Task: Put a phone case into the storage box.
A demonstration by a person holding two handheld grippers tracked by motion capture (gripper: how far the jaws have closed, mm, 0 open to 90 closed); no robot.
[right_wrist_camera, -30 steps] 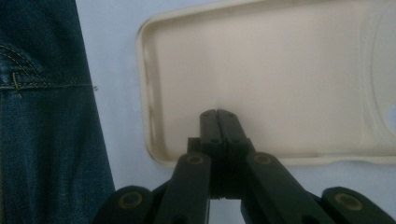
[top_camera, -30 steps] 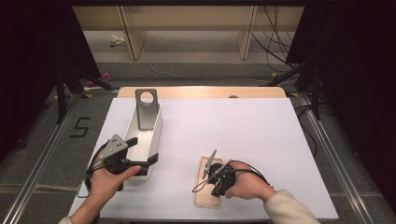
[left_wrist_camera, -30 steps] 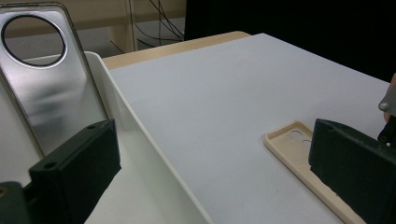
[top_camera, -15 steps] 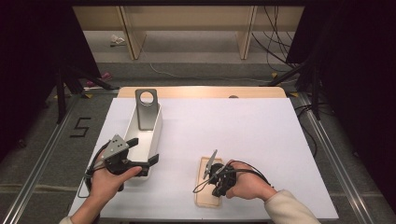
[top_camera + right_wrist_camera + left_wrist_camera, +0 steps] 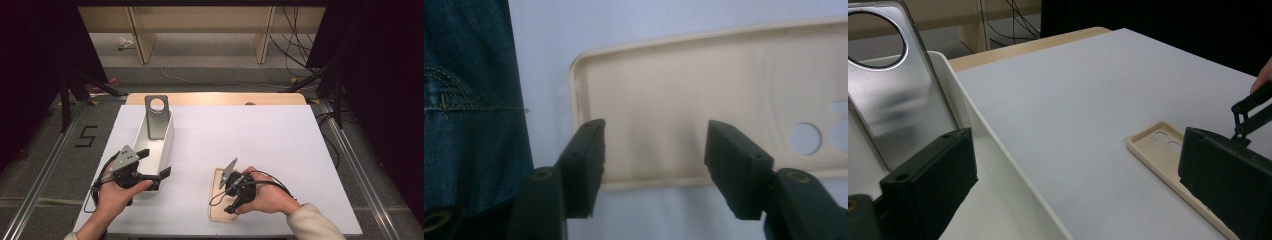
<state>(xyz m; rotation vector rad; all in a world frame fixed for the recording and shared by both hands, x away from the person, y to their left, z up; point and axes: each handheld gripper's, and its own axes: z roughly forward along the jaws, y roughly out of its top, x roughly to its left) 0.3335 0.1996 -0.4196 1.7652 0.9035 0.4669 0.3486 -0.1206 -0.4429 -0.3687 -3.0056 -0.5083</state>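
While left tongs (image 5: pixel 152 169) gape astride the tray wall (image 5: pixel 167 142), right tongs (image 5: pixel 651 155) hover open over the case (image 5: pixel 684 100).

White table top (image 5: pixel 270 145) bare across middle and far right. Pale wooden board (image 5: pixel 215 98) under it, showing as strip along far edge; small dark mark on strip right of centre. Grey carpet floor (image 5: pixel 210 60) beyond. Black "5" (image 5: pixel 86 136) marked on floor left of table. Metal rails (image 5: pixel 45 175) run along both table sides. Black stand legs (image 5: pixel 75 82) splayed at far left, another set (image 5: pixel 320 80) far right. Two wooden furniture uprights (image 5: pixel 140 35) at back. Black cables (image 5: pixel 295 55) trail over floor, far right. Small pale litter (image 5: pixel 126 44) near left upright.
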